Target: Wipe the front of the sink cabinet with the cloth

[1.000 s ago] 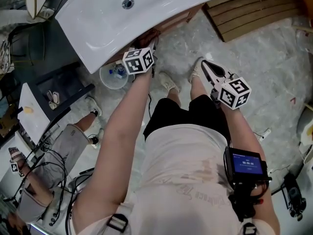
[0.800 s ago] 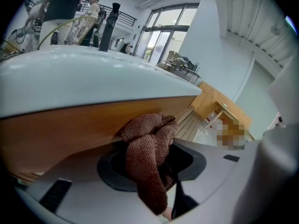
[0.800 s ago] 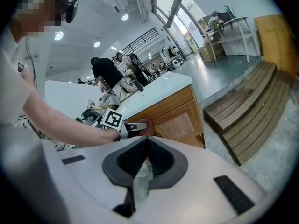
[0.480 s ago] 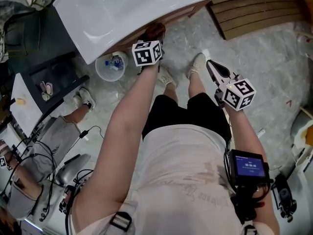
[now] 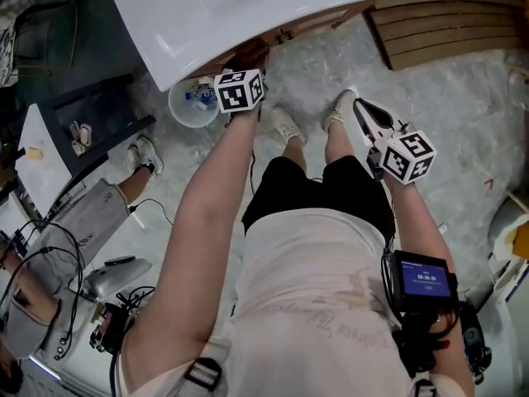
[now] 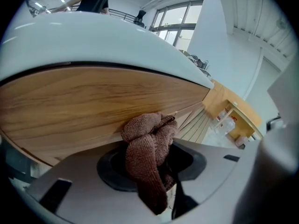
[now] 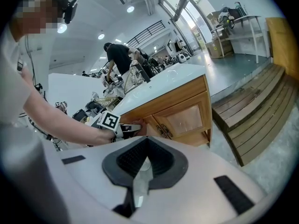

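Left gripper (image 5: 250,63): clenched on a brown terry cloth (image 6: 148,141), and reaching under the overhanging edge of the white ceramic sink basin (image 5: 207,31).
Cloth, relative to tool: bunched between the left jaws. A thick wad stands out past the tips and a tail hangs back down over the gripper body.
Cloth, relative to cabinet: the wad touches the light wooden front of the sink cabinet (image 6: 88,104), just below the basin rim. It sits left of the cabinet's panelled doors (image 7: 184,120).
Head view of cloth: only a dark patch shows beyond the marker cube, probably the cloth; the basin edge covers most of it.
Right gripper (image 5: 369,121): jaws closed together with nothing between them. It is held above the grey mottled floor (image 5: 446,114) by the person's right leg, well apart from the cabinet.
Floor beside cabinet: a white round tub (image 5: 192,104) with small items inside stands just left of the left gripper.
Right of cabinet: a slatted wooden platform (image 5: 450,23) lies on the floor.
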Demonstrator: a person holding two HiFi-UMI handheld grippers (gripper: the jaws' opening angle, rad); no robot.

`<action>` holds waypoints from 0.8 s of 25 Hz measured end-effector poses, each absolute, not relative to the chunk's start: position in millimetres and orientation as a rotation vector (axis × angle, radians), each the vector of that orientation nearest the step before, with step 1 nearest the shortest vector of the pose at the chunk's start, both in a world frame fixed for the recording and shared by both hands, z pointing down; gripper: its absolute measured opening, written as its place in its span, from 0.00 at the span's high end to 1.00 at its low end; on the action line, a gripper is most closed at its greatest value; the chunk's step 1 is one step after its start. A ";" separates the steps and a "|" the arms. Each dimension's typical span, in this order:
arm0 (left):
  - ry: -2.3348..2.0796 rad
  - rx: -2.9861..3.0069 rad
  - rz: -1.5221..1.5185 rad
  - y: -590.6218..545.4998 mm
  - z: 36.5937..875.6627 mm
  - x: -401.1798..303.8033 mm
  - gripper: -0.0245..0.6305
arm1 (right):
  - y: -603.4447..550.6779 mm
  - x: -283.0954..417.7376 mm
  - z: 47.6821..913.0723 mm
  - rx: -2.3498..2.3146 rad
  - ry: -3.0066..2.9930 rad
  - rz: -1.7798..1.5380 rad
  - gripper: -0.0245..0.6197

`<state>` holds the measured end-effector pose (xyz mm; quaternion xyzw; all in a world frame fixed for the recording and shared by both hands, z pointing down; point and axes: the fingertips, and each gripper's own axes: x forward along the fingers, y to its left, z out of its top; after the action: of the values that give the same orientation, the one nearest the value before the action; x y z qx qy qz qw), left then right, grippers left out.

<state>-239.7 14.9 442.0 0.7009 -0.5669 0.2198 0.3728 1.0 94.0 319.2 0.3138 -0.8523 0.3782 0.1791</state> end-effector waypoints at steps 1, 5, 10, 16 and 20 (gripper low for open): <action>-1.460 1.795 0.562 18.0 441.4 -244.5 0.70 | 94.8 -1.2 319.8 0.882 -2.410 1.066 0.94; -1.490 1.771 0.562 39.6 439.0 -266.9 0.70 | 96.5 -14.5 319.7 0.855 -2.422 1.057 0.94; -1.527 1.718 0.582 67.3 445.4 -299.8 0.70 | 101.5 -32.1 318.0 0.808 -2.436 1.036 0.94; -1.530 1.677 0.616 102.2 461.1 -345.8 0.70 | 116.7 -62.8 322.6 0.776 -2.430 1.034 0.94; -1.533 1.638 0.620 117.0 476.6 -368.1 0.70 | 123.2 -70.4 328.6 0.784 -2.419 1.037 0.94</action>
<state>-368.1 117.0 476.6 0.6464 -0.6047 0.2447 0.3958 -70.4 123.2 328.6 0.2801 -0.8637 0.3702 0.1963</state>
